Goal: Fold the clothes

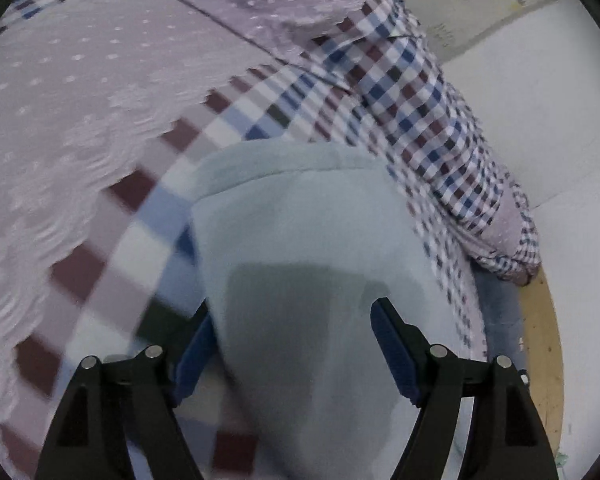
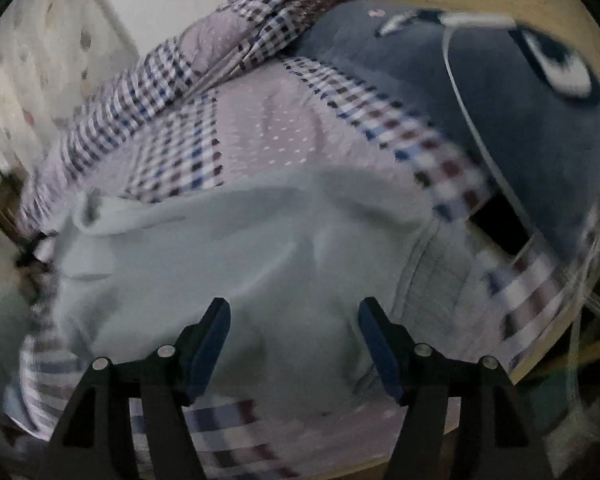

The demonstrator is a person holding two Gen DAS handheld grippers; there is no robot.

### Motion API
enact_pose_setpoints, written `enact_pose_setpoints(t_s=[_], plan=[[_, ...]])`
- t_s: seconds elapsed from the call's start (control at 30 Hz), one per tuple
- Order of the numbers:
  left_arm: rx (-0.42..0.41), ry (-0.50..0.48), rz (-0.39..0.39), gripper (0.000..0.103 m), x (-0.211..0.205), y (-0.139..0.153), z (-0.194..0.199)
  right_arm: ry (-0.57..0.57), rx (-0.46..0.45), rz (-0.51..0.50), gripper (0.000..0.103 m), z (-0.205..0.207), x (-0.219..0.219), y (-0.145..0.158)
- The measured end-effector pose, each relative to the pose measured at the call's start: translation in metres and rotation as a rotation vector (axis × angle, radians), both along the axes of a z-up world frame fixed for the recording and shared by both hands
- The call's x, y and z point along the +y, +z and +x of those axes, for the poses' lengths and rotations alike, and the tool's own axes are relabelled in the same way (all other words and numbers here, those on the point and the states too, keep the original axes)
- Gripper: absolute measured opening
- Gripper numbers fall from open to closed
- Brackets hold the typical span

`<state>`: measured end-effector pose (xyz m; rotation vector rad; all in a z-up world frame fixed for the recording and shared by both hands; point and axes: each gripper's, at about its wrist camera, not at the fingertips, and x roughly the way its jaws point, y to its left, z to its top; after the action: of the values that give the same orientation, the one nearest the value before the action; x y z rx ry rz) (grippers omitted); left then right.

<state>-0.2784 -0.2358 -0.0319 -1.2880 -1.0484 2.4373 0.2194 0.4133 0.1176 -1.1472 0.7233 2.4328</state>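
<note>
Lying on bed, pale blue garment [image 1: 308,240] spread over checked quilt [image 1: 148,216]; left gripper [image 1: 292,352] jaws apart, garment between them, left pad half hidden by cloth, right pad clear of it; right gripper [image 2: 294,344] jaws apart above garment [image 2: 236,248], pads not pressing; dark blue pillow [image 2: 520,120] near quilt edge [image 2: 260,136]; both views blurred

The garment [image 1: 300,240] lies on the bedspread [image 1: 80,80] of the bed, directly beneath and ahead of the left gripper [image 1: 296,344], between its jaws. A rolled quilt [image 1: 440,120] lies beyond, to the right. Under the right gripper [image 2: 294,340] the garment spreads leftward; a pillow [image 2: 520,120] lies far right.
</note>
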Motion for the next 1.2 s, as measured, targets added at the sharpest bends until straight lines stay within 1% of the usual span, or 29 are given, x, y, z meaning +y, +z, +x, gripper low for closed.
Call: enact_pose_setpoints(t_s=[0.07,0.13,0.17,0.2,0.23,0.27,0.3,0.43,0.5,0.6,0.7,0.77,0.83,0.93,1.0,1.03,1.07,1.1,1.13,1.17,1.2], plan=[[0.005,-0.008,-0.007,0.079,0.006,-0.002,-0.013,-0.048,0.06,-0.064,0.071,0.012,0.003,-0.006],[0.011,-0.011,0.017,0.079,0.005,-0.003,-0.026,-0.098,0.128,-0.133,0.071,0.027,0.007,-0.008],[0.014,-0.013,0.031,0.069,0.005,-0.003,-0.032,-0.121,0.158,-0.165,0.071,0.035,0.009,-0.008],[0.0,-0.012,0.044,0.048,0.004,-0.005,-0.038,-0.14,0.182,-0.19,0.071,0.042,0.011,-0.007],[-0.021,-0.01,0.057,0.035,0.003,-0.007,-0.043,-0.162,0.199,-0.212,0.072,0.049,0.013,-0.008],[-0.028,-0.011,0.068,0.018,0.003,-0.008,-0.046,-0.193,0.199,-0.223,0.075,0.057,0.015,-0.008],[-0.031,-0.013,0.077,0.018,0.003,-0.009,-0.048,-0.22,0.195,-0.231,0.076,0.064,0.017,-0.008],[0.021,0.01,0.066,0.015,0.004,0.003,-0.045,-0.305,0.158,-0.262,0.081,0.082,0.026,-0.019],[0.05,0.038,0.057,0.014,0.004,0.011,-0.041,-0.332,0.153,-0.283,0.081,0.087,0.028,-0.027],[0.089,0.079,0.048,0.012,0.001,0.025,-0.036,-0.368,0.11,-0.286,0.081,0.09,0.031,-0.041],[0.121,0.124,0.023,0.012,-0.006,0.046,-0.032,-0.398,0.096,-0.289,0.082,0.097,0.032,-0.05],[0.131,0.144,0.018,0.012,-0.013,0.055,-0.029,-0.412,0.118,-0.297,0.083,0.099,0.037,-0.055],[0.136,0.165,0.006,0.011,-0.026,0.063,-0.021,-0.4,0.149,-0.317,0.084,0.091,0.043,-0.061],[0.14,0.186,-0.012,0.011,-0.044,0.074,-0.007,-0.322,0.187,-0.315,0.084,0.063,0.046,-0.061],[0.143,0.205,-0.028,0.011,-0.059,0.081,0.004,-0.239,0.165,-0.292,0.084,0.035,0.044,-0.061],[0.142,0.215,-0.031,0.011,-0.066,0.083,0.01,-0.185,0.129,-0.265,0.084,0.019,0.042,-0.059],[0.14,0.227,-0.036,0.011,-0.075,0.085,0.016,-0.132,0.094,-0.234,0.076,0.004,0.04,-0.056],[0.138,0.24,-0.041,0.011,-0.083,0.088,0.022,-0.083,0.063,-0.195,0.066,-0.01,0.038,-0.05],[0.134,0.252,-0.046,0.011,-0.091,0.09,0.03,-0.039,0.034,-0.163,0.036,-0.022,0.037,-0.044],[0.129,0.263,-0.049,0.011,-0.1,0.093,0.038,-0.007,0.01,-0.151,0.023,-0.034,0.039,-0.037],[0.125,0.267,-0.051,0.011,-0.106,0.096,0.047,0.021,-0.013,-0.138,0.021,-0.045,0.042,-0.03]])
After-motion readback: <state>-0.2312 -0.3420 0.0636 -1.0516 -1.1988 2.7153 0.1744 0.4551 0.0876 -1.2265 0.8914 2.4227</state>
